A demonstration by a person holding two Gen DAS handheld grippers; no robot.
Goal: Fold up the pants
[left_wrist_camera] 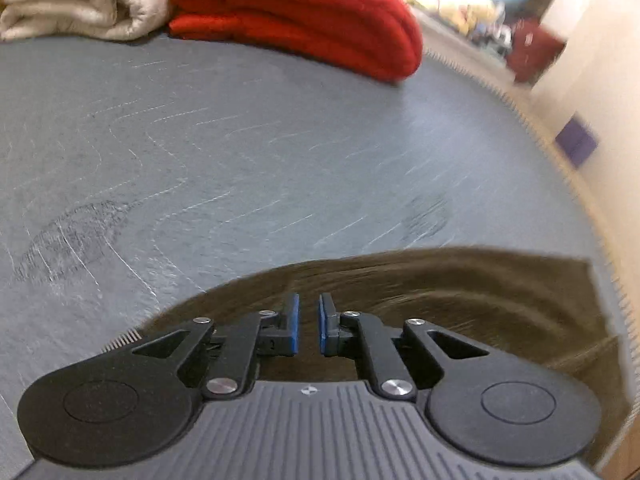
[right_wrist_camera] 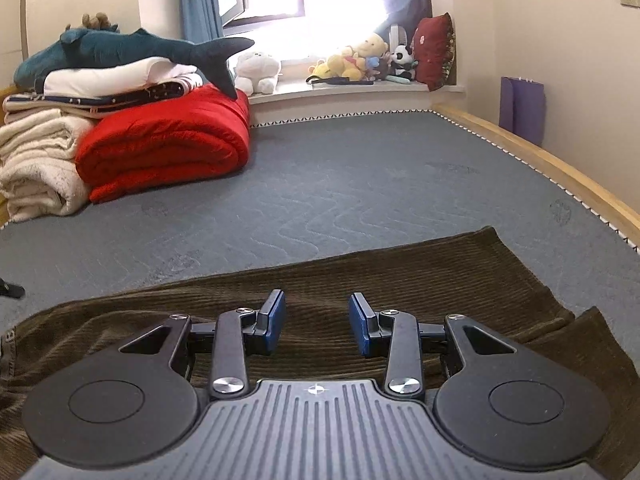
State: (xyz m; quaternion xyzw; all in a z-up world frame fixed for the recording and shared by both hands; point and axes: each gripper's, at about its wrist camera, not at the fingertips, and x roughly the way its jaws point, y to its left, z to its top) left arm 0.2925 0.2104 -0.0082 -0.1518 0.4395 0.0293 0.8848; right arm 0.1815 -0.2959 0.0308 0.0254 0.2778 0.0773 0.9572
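The brown corduroy pants lie spread flat on the grey bed, along its near edge, with both grippers above them. The right gripper hangs over the cloth with its blue-padded fingers partly open, a clear gap between them and nothing gripped; the ribbed fabric shows through that gap and runs off to both sides, one end reaching near the wooden bed rail on the right. The left gripper is over the pants too, near their far edge, where the grey bed begins. Its fingers stand nearly closed, only a narrow slit left, and nothing is pinched in it; the view from this wrist is blurred, so whether the tips touch the cloth I cannot tell. At the far left of the bed sits a folded red blanket beside a stack of cream blankets, with a plush shark lying on top of the pile. More soft toys line the window sill behind the bed.
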